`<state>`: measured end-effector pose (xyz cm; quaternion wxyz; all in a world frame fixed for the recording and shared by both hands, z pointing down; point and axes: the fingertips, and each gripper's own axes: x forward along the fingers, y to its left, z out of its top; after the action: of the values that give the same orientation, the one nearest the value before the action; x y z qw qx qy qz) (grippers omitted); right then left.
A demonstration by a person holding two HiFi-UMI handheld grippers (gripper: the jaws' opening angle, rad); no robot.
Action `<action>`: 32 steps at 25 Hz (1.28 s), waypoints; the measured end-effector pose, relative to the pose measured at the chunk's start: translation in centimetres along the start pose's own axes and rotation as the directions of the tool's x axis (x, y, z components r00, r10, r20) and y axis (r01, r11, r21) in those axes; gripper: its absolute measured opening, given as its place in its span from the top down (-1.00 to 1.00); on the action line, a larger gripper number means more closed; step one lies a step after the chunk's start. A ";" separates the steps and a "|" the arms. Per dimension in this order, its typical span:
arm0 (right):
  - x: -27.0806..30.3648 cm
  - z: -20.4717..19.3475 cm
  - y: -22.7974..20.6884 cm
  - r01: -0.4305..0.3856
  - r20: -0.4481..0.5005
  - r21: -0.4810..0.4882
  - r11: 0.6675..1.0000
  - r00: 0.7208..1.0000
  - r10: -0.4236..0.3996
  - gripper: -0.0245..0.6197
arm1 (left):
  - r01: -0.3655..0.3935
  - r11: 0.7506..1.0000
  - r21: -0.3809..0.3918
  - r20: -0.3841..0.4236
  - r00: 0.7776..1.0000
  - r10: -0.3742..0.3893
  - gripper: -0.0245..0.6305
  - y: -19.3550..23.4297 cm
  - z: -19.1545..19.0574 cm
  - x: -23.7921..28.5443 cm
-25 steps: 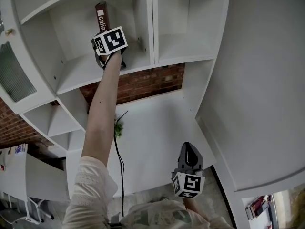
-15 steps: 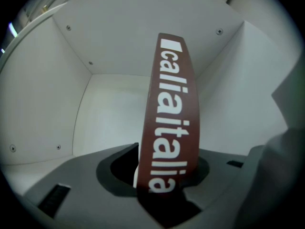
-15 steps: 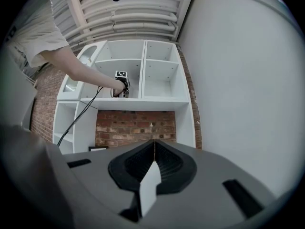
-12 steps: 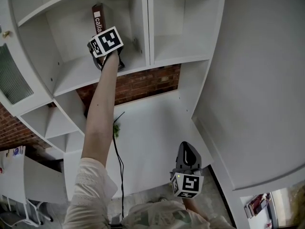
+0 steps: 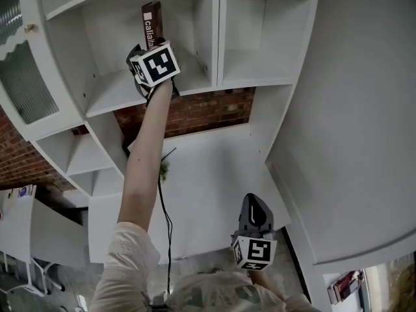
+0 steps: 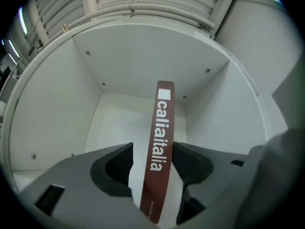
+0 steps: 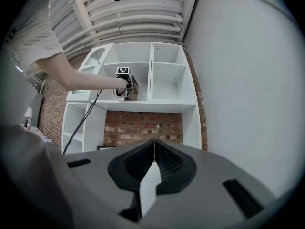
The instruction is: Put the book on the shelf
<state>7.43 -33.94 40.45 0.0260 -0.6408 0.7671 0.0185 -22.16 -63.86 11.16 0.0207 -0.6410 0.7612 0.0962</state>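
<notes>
Comparing with a second ago: the left gripper (image 6: 152, 147) had the book (image 6: 160, 128) clamped, and its jaws have just been opening. They now stand wide apart with the spine still between them. The left pad is clear of the spine and the right pad is just beside it, neither pressing. In the head view more of the spine shows above the left marker cube (image 5: 156, 65) than before: about eight letters against five. The right gripper (image 7: 153, 151) has not shifted; its jaws are shut flat together with nothing in them, low by the person's body.

Book position: standing on its lower edge on the floor of the shelf unit's (image 5: 214, 31) upper left compartment. It is near upright with the spine facing out and the top leaning slightly right in the left gripper view. It stands nearer the divider than the left wall. The person's bare forearm (image 5: 146, 161) reaches up to it.

Legible text: the dark red spine reads "caliaitalia" in white, running top to bottom, with a plain white square above the word. There is fine white print at the foot of the spine, too small to read. Both marker cubes carry black-and-white square codes and no words.

Behind the gap under the shelves is a red brick wall (image 5: 195, 112).
</notes>
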 end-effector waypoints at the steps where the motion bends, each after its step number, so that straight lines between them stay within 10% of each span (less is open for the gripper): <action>1: -0.2 0.1 0.3 -0.007 0.001 -0.001 1.000 1.000 0.007 0.87 | 0.009 1.000 0.006 0.016 1.000 -0.009 0.19 0.0 0.4 -0.8; 9: -2.8 1.3 1.5 -0.047 0.020 -0.032 0.998 0.999 0.047 0.87 | 0.085 0.995 0.054 0.190 0.977 -0.094 0.19 -0.9 3.3 -10.4; 16: -4.5 2.0 1.8 -0.058 0.028 -0.077 0.995 0.998 0.060 0.87 | 0.260 0.960 0.101 0.345 0.896 -0.279 0.19 -3.2 2.7 -24.2; 22: -5.0 3.2 2.4 -0.064 0.061 -0.110 0.992 0.996 0.071 0.87 | 0.318 0.943 0.097 0.387 0.861 -0.330 0.83 -3.4 -1.4 -33.4; 32: -6.3 2.3 5.8 -0.150 0.044 -0.119 0.982 0.987 0.156 0.87 | 0.370 0.926 0.081 0.075 0.924 -0.375 0.89 -3.1 -17.9 -41.1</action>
<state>2.87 -26.61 38.55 0.0081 -0.5796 0.8107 0.0816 -10.23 -27.51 34.72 0.0935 -0.7680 0.6266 0.0942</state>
